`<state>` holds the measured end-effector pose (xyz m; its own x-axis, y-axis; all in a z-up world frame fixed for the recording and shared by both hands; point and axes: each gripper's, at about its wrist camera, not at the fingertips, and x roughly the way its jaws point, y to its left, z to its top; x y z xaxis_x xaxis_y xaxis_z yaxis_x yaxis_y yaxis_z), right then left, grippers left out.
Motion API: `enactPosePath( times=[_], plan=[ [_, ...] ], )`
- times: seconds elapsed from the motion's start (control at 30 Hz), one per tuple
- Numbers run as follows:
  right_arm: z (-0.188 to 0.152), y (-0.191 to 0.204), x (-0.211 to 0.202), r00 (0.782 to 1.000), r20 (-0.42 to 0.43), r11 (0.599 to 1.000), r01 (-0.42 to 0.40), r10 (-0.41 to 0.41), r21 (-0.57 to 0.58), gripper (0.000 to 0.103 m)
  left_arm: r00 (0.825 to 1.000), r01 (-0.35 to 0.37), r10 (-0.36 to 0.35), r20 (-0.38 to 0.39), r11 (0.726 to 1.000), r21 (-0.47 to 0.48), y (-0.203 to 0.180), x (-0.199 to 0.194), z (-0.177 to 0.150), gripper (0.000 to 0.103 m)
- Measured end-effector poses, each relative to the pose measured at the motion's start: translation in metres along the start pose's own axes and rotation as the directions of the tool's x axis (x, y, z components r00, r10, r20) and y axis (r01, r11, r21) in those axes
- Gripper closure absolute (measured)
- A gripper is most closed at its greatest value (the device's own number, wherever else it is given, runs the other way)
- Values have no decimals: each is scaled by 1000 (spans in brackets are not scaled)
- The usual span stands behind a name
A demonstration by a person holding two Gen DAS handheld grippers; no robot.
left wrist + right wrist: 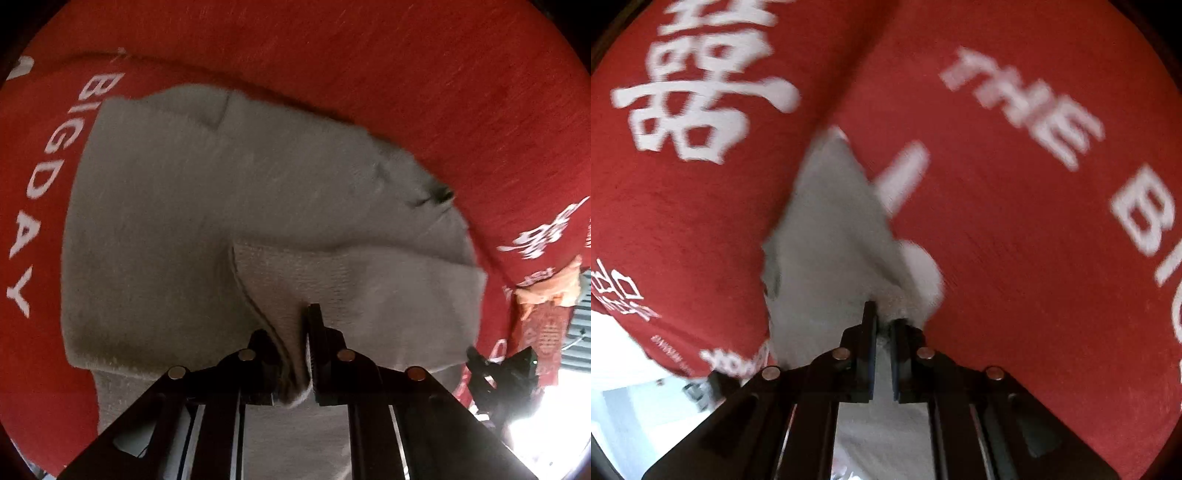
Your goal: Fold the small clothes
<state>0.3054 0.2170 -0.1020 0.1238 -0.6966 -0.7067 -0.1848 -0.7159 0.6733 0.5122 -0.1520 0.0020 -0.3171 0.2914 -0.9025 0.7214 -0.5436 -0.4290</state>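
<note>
Red cloth (pixel 406 74) with white letters under everything, left claw (pixel 301 354) pinching grey sock (pixel 207 206) edge, right claw (pixel 882 328) pinching grey sock too

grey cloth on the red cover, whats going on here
A person is folding a small grey garment on a red printed cloth, with a handheld tool in each hand. The left tool is shut on an edge of the grey fabric, which bunches up between its fingers, and part of the garment already lies doubled over. The right tool also pinches grey fabric; that view is motion-blurred. Whether both hold the same piece cannot be told.
</note>
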Motion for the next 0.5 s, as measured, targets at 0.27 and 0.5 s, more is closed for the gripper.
enactPosePath(
  times=[0.27, 0.5],
  plan=[
    [8, 57, -31, 999, 1, 963, 43, -44, -266, 43, 1000, -13, 13, 1, 1000, -4, 5, -5, -5, 90],
    [81, 54, 12, 991, 28, 976, 130, -127, -177, 45, 998, -34, 35, 53, 999, -31, 14, -21, -6, 90]
  ],
)
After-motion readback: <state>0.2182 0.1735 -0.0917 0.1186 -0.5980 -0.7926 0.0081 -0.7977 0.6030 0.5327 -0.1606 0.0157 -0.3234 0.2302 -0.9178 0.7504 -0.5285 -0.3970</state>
